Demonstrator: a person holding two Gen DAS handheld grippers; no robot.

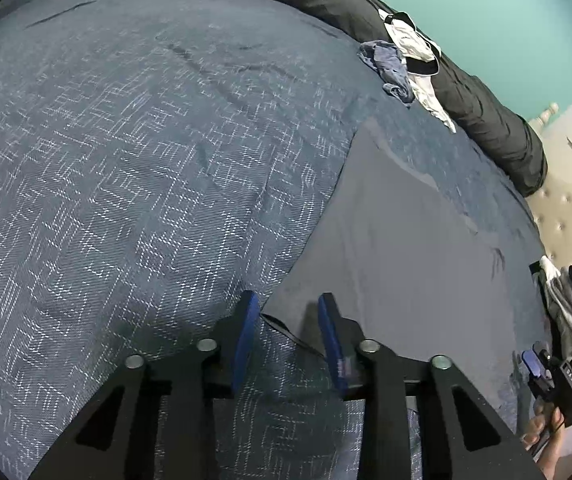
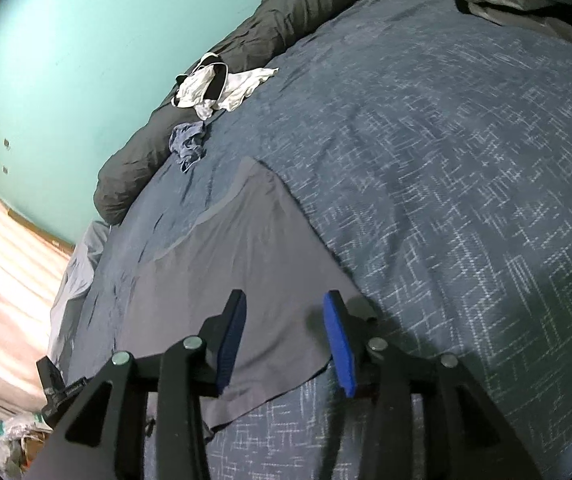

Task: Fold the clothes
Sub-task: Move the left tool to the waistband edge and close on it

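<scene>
The grey garment (image 1: 402, 240) lies spread flat on the blue patterned bedspread (image 1: 125, 160); it looks thin, light and limp, likely to slide and sag, so its near corners seem the best hold. The left gripper (image 1: 288, 332) and right gripper (image 2: 286, 334) hover part-open over its near edge, holding nothing

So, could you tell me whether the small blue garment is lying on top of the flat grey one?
No, the small blue garment lies crumpled apart from the flat grey garment, by the dark blanket roll.
</scene>
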